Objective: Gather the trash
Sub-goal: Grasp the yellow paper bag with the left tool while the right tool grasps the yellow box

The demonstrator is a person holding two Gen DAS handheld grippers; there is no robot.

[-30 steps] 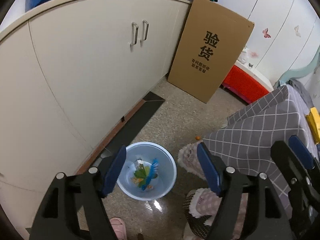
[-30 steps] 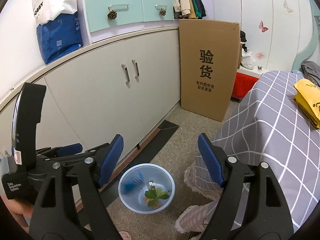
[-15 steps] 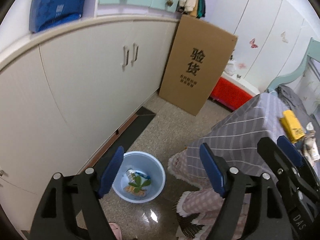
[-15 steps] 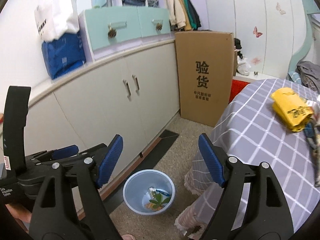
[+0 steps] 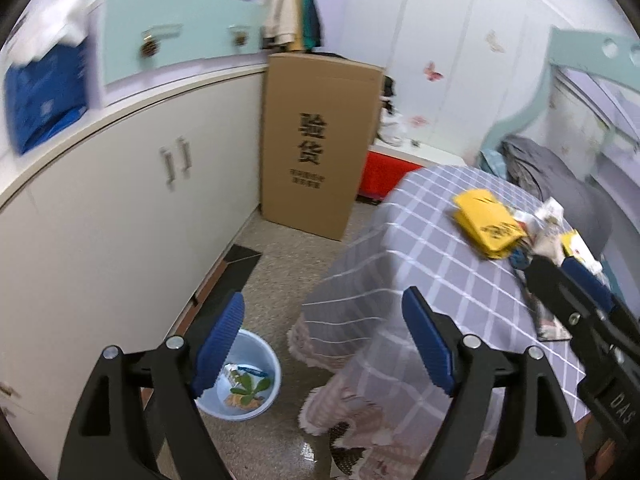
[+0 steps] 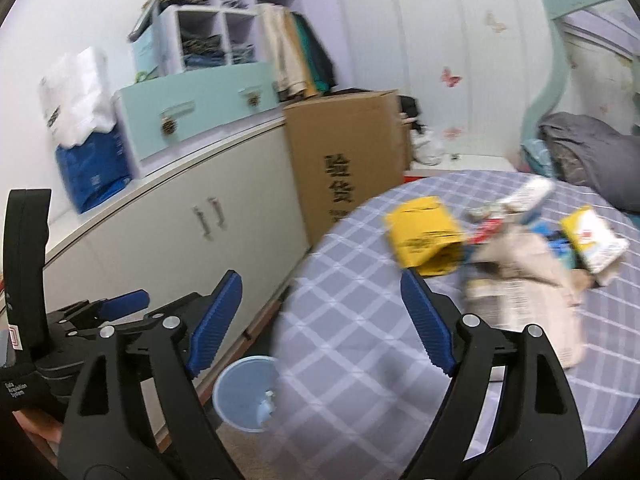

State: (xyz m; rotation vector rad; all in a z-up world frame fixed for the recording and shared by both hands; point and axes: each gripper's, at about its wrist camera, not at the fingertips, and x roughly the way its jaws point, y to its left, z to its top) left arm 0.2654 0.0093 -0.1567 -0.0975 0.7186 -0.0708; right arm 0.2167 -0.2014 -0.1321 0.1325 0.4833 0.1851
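I hold both grippers, left (image 5: 322,344) and right (image 6: 320,320), spread empty, facing table litter beyond the yellow packet (image 6: 426,236).

Your left gripper (image 5: 320,344) and right gripper (image 6: 320,316) are matt black plastic, their jaws faced with ribbed blue pads (image 5: 218,344) and fixed by bright metal screws. The bin (image 5: 256,376) below you is smooth, pale blue plastic. The tabletop wears a soft grey checked cloth (image 6: 360,320). The yellow packet (image 6: 426,236) looks like matt paper. The box (image 5: 316,140) is plain brown cardboard, and the speckled floor (image 5: 280,272) shines glossy.
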